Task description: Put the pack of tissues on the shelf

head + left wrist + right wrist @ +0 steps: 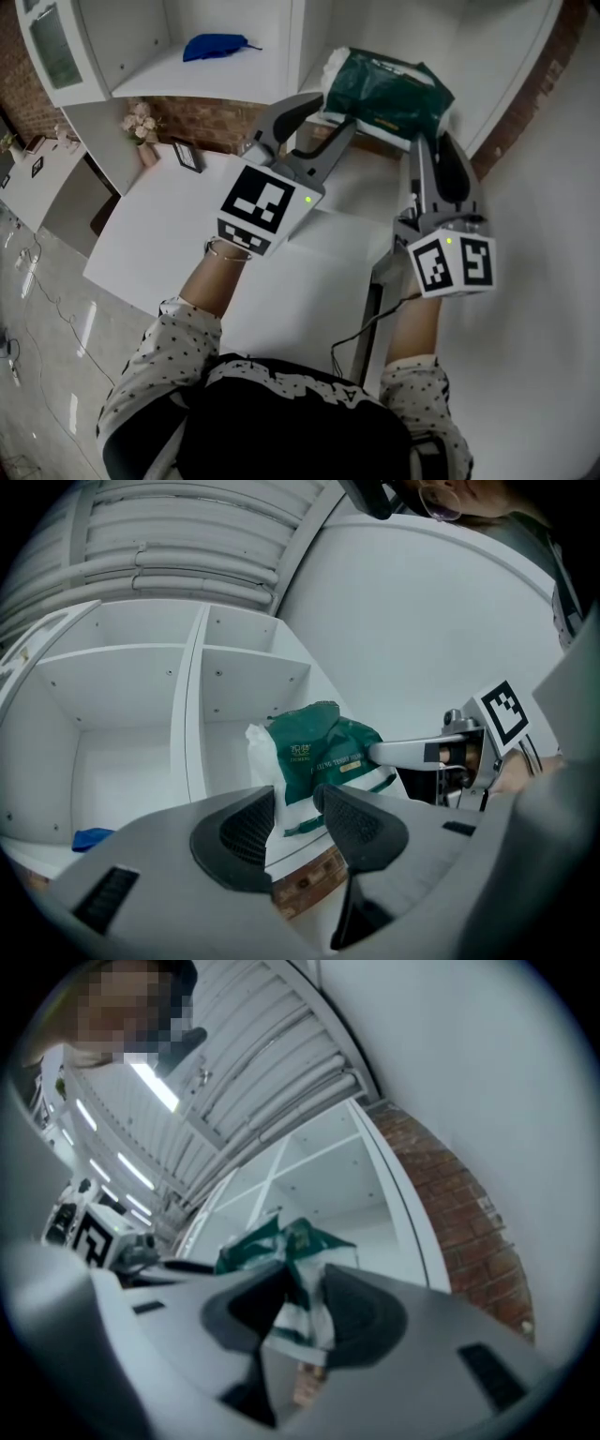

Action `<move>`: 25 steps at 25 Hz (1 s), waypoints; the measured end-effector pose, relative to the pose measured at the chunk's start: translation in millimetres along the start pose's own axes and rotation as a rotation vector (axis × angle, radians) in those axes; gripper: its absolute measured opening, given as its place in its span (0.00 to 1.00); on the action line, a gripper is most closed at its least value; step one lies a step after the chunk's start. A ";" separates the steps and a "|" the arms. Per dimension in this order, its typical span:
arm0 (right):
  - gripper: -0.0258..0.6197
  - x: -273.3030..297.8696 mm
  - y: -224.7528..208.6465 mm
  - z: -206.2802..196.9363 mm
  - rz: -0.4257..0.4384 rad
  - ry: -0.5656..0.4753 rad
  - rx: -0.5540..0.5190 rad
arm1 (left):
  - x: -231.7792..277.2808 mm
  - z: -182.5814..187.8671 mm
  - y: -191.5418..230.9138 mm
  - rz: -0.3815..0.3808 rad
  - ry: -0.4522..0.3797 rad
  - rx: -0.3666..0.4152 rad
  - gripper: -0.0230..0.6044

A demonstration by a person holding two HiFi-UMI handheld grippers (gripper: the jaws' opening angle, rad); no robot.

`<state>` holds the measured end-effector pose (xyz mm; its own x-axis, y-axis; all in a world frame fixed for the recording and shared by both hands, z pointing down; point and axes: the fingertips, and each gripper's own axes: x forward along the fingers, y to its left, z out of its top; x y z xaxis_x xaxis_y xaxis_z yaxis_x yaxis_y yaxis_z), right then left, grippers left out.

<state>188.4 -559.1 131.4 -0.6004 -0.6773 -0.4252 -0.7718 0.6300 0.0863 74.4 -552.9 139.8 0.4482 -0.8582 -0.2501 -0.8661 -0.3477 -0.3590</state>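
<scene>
Before the shelf [155,77] — left gripper [295,813] and right gripper [302,1299] jaws clamp the pack of tissues [389,89].

Straight ahead of both grippers, a shelf compartment [239,691] stands open at the front. The pack of tissues [389,89], clamped at one end by the left gripper [336,112] and at the other by the right gripper [436,139], fills the gap between them.

Obstacles noted:
- Left of the left gripper: the upright divider [195,724], with a blue object [216,45] in the bay beyond it.
- Right of the right gripper: the shelf side panel [412,1213], with the brick wall [473,1222] just beside it.
- Below and left of the left gripper: flowers [141,122] and a picture frame [187,155], near the table [187,244].
</scene>
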 end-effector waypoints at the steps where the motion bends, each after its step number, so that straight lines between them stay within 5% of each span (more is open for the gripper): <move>1: 0.27 0.3 -0.5 0.1 0.000 0.001 -0.004 | 0.8 -0.8 -0.1 0.002 0.001 -0.002 0.34; 19: 0.28 2.5 -5.5 -6.7 0.026 -0.009 -0.004 | 9.9 -11.9 7.1 0.123 0.050 -0.019 0.30; 25: 0.29 -12.1 -16.9 18.8 -0.034 -0.089 -0.098 | 19.1 -6.9 8.4 0.146 0.058 -0.036 0.30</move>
<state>212.6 -554.4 118.2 -0.5561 -0.6585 -0.5072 -0.8107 0.5642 0.1564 74.1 -574.8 138.2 0.3041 -0.9208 -0.2443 -0.9291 -0.2300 -0.2896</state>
